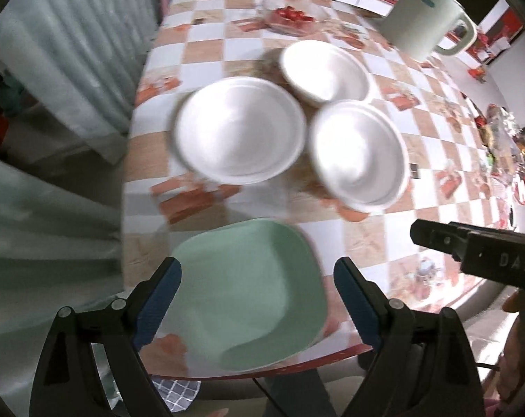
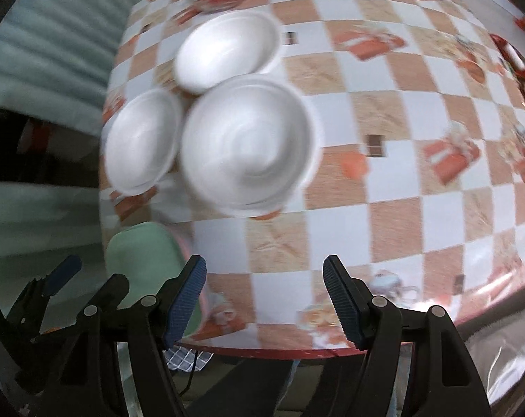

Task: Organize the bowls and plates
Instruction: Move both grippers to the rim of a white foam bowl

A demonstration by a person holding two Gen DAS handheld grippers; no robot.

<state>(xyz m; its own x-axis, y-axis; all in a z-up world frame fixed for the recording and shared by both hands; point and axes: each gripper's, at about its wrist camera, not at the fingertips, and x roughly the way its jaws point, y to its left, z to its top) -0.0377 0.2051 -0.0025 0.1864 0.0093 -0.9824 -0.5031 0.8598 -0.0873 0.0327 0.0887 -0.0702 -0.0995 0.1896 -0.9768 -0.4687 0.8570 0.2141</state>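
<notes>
We see three white bowls (image 1: 239, 130) grouped unstacked at centre frame and a green plate (image 1: 259, 299) at the lower tabletop (image 1: 418, 160) edge. Both grippers, left (image 1: 257, 304) and right (image 2: 264, 300), are spread, empty. Stacking appears outstanding.

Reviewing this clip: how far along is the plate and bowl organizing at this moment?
Looks done: three white bowl stacks sit clustered together on the checkered table; layered rims suggest nesting, though blur hides the count. In hand: nothing; the left gripper and right gripper are both open and empty. Left: the green plate lies alone near the table's edge, likely next.
</notes>
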